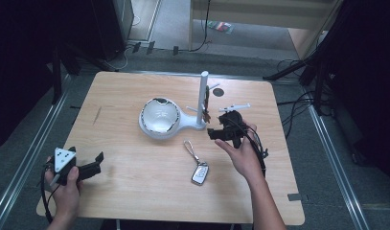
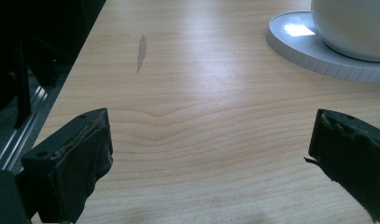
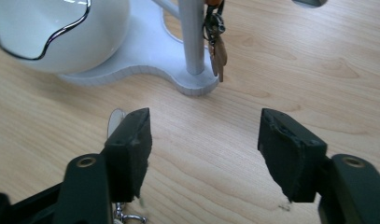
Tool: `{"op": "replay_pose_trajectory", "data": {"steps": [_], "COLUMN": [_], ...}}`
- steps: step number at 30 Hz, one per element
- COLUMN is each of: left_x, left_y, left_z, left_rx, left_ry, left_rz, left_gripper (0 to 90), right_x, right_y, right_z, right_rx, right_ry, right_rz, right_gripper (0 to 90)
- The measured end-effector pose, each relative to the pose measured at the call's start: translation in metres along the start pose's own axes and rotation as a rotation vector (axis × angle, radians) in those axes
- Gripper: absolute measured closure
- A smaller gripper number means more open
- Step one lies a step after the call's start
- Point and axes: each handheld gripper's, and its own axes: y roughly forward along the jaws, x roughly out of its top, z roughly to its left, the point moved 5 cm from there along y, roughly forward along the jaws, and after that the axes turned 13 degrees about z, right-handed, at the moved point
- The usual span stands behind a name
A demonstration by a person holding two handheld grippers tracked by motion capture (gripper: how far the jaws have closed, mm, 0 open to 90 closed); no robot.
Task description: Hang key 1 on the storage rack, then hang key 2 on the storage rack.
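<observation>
A white key stand has a round bowl (image 1: 158,115) on one end of its base and an upright pole (image 1: 202,98) with side pegs on the other. A bunch of keys (image 1: 207,112) hangs close against the pole. A car key fob (image 1: 200,173) with a metal ring lies flat on the table in front of the stand. My right gripper (image 1: 216,134) sits just right of the pole's foot, open, with only bare wood between its fingers (image 3: 204,135). In the right gripper view the keys (image 3: 216,42) dangle ahead beside the pole (image 3: 192,37). My left gripper (image 1: 94,165) rests open near the table's front left corner.
The wooden table (image 1: 135,191) has dark floor and metal rails around it. A black round mark (image 1: 218,91) lies behind the pole. In the left gripper view the stand's base (image 2: 299,46) and bowl (image 2: 351,28) lie far ahead at the right, and a grey streak (image 2: 141,53) marks the wood.
</observation>
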Motion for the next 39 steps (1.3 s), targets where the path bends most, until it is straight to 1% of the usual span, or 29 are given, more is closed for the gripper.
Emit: {"op": "replay_pose_trajectory", "data": {"steps": [1,2,3,4,7,8,9,10,11,12,13,14,15,17,19,22,26,29,32,35,39], "left_x": [0.000,0.000,0.000,0.000,0.000,0.000,0.000,0.000,0.000,0.000,0.000,0.000,0.000,0.000,0.000,0.000,0.000,0.000,0.000,0.000,0.000], "left_y": [0.000,0.001,0.001,0.000,0.000,0.000,0.000,0.000,0.000,0.000,0.000,0.000,0.000,0.000,-0.001,0.000,0.000,0.000,0.001,0.000,0.000], "left_z": [0.000,-0.001,0.000,0.000,0.000,0.000,0.000,0.000,0.000,0.000,0.000,-0.001,-0.001,-0.001,0.000,0.000,-0.001,0.000,-0.001,0.000,0.000], "left_rx": [0.004,0.004,0.005,0.004,0.001,0.002,0.003,0.001,-0.001,-0.003,-0.003,-0.002,-0.002,-0.007,-0.012,-0.012,-0.011,-0.011,-0.008,-0.008,-0.010], "left_ry": [0.001,0.001,0.001,0.000,-0.002,-0.003,-0.003,-0.003,-0.002,-0.001,0.001,0.002,0.000,0.000,-0.001,-0.001,-0.001,0.000,0.006,0.003,0.004], "left_rz": [0.003,0.004,0.005,0.004,-0.001,0.000,0.000,-0.001,-0.003,-0.008,-0.008,-0.005,-0.005,-0.006,-0.003,0.003,0.004,0.007,0.007,0.004,0.000], "left_gripper": [0.0,0.0,0.0,0.0,0.0,0.0,0.0,0.0,0.0,0.0,0.0,0.0,0.0,0.0,0.0,0.0,0.0,0.0,0.0,0.0,0.0], "right_x": [-0.001,-0.004,-0.006,-0.009,-0.017,-0.020,-0.023,-0.026,-0.028,-0.031,-0.033,-0.034,-0.034,-0.035,-0.035,-0.035,-0.033,-0.032,-0.033,-0.033,-0.032], "right_y": [0.000,0.000,0.000,0.000,0.002,0.002,0.004,0.005,0.006,0.008,0.010,0.012,0.013,0.013,0.013,0.013,0.015,0.020,0.024,0.028,0.033], "right_z": [0.000,0.001,0.002,0.003,0.007,0.010,0.013,0.017,0.019,0.021,0.023,0.024,0.025,0.025,0.027,0.031,0.038,0.043,0.051,0.058,0.066], "right_rx": [0.011,0.030,0.031,0.019,-0.038,-0.048,-0.052,-0.070,-0.101,-0.117,-0.118,-0.107,-0.103,-0.080,-0.026,0.002,0.026,0.046,0.064,0.055,0.074], "right_ry": [-0.012,-0.029,-0.044,-0.062,-0.107,-0.119,-0.145,-0.164,-0.178,-0.185,-0.190,-0.201,-0.200,-0.183,-0.168,-0.173,-0.178,-0.194,-0.214,-0.229,-0.242], "right_rz": [0.017,0.047,0.058,0.077,0.117,0.135,0.152,0.164,0.174,0.188,0.199,0.212,0.222,0.232,0.235,0.236,0.253,0.265,0.280,0.288,0.309], "right_gripper": [35.3,35.1,34.8,34.2,33.1,31.6,30.9,29.2,27.9,27.7,27.8,27.4,27.0,27.8,28.1,28.9,35.3,39.2,40.7,41.2,45.5]}}
